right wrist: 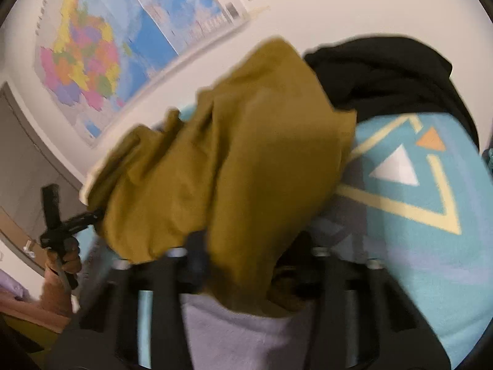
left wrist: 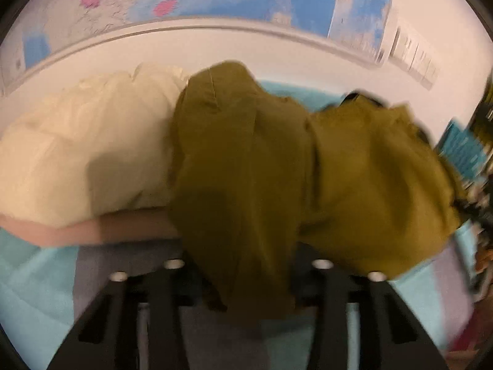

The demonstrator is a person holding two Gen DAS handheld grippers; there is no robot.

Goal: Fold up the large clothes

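Both fingers pinch olive garment [left wrist: 246, 169] over turquoise patterned cover [right wrist: 431, 246]; map [right wrist: 92, 61] on wall.

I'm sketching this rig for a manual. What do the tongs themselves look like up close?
Both are black. The left tongs have flat, slotted black arms with small round silver bolt heads. The right tongs match: black arms, silver bolt heads and a dark pad on the inner finger. Seen from the right wrist, the left tool has a black bar frame. No sleeve or cable shows.
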